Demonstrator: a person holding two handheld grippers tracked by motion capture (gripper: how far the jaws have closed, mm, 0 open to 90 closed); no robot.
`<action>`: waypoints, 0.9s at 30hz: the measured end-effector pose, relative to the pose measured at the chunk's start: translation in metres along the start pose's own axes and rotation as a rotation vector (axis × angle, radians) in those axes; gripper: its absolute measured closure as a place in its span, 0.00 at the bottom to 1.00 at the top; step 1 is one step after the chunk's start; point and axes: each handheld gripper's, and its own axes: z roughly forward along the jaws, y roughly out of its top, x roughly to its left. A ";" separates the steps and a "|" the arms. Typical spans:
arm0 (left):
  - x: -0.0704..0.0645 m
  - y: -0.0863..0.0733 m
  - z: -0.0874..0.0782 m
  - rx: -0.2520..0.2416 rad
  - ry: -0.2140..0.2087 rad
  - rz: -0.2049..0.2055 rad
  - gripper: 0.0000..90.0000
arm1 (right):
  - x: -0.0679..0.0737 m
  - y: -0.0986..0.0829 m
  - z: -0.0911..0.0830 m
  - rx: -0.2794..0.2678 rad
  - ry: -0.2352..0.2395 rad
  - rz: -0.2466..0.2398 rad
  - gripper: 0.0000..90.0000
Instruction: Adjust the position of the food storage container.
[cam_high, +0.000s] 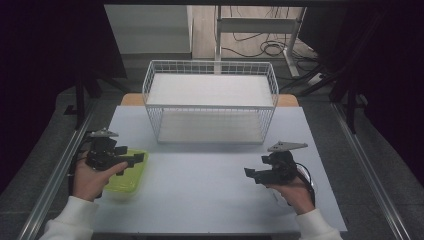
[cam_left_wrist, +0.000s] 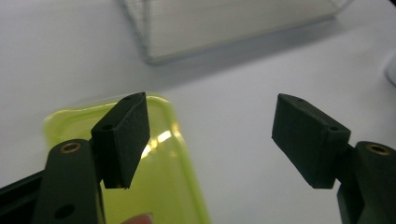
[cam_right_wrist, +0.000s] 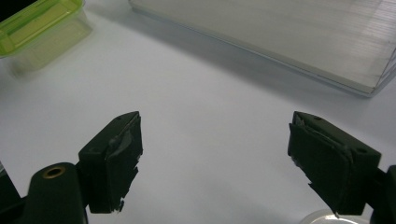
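At the far left of the high view, you are holding the left gripper just above the near-left part of the white table, with your left hand wrapped around its body and a white sleeve showing at the bottom edge. Its jaws are standing wide apart and are gripping nothing. In the left gripper view, one jaw is hanging over the yellow-green container and the other is over bare table to its side, so the container's long edge is lying in the gap between them. The container is sitting on the table under that gripper, well to the left of centre and nearer to you than the wire basket.

Moving to the middle, the wire basket is standing at the far side of the table, white and rectangular, with a pale liner in its floor.

On the right, you are holding the right gripper low over the table in your right hand, pointing leftward. Its jaws are likewise spread and empty, with bare table between them in the right gripper view. That view is also showing the container far off at its upper left and the basket across its top.
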 end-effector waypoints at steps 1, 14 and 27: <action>0.010 0.001 0.002 0.016 0.010 -0.020 0.31 | 0.000 0.000 0.000 -0.001 -0.001 0.003 0.20; 0.057 0.010 0.013 0.087 0.063 -0.104 0.40 | -0.001 0.000 0.001 0.004 -0.009 0.004 0.20; 0.088 0.006 0.030 0.160 0.099 -0.145 0.73 | -0.002 -0.001 0.002 0.015 -0.021 0.009 0.20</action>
